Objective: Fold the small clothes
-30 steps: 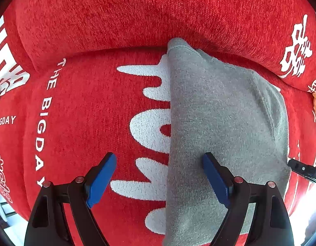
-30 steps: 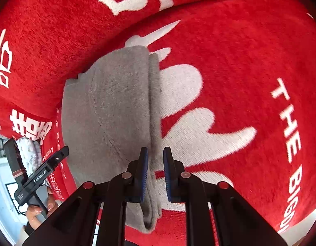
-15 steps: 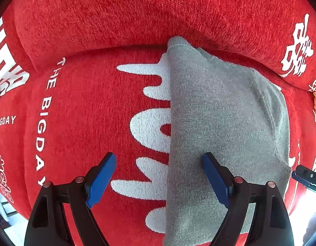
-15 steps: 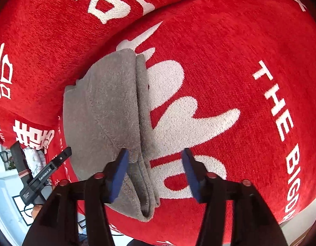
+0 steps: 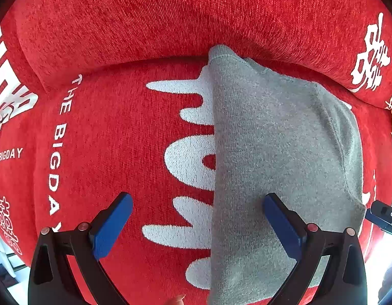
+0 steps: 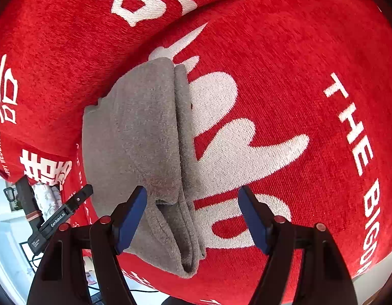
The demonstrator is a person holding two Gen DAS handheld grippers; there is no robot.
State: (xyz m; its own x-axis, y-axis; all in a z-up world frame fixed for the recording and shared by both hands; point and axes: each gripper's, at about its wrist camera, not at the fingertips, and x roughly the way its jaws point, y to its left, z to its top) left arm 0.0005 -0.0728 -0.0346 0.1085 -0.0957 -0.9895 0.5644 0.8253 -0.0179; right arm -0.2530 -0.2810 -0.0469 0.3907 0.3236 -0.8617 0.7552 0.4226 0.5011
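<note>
So both claws are letting go right now. The right claw (image 6: 192,219) is spreading its jaws, and the near end of the gray garment (image 6: 140,137) sits between the blue pads, with neither pad pressing on it as far as I can see. You can see the layered fold edges bunched right there between the fingers, so that end looks stacked a few layers thick.

The left claw (image 5: 197,222) is opening out wide too, pointing down at the cushion. Its right pad hangs over the gray garment (image 5: 277,152), its left pad over bare red blanket (image 5: 114,132), so the garment's long straight edge runs right up the gap between the jaws.

That's the key bit: in both views the garment is a long strip running away from the claws toward the crease where the seat meets the back cushion (image 5: 170,20). The long axis lines up with the fingers.

My guess is the next fold goes end over end, near end up to far end. The right claw looks better placed, since it's already straddling the near end.
</note>
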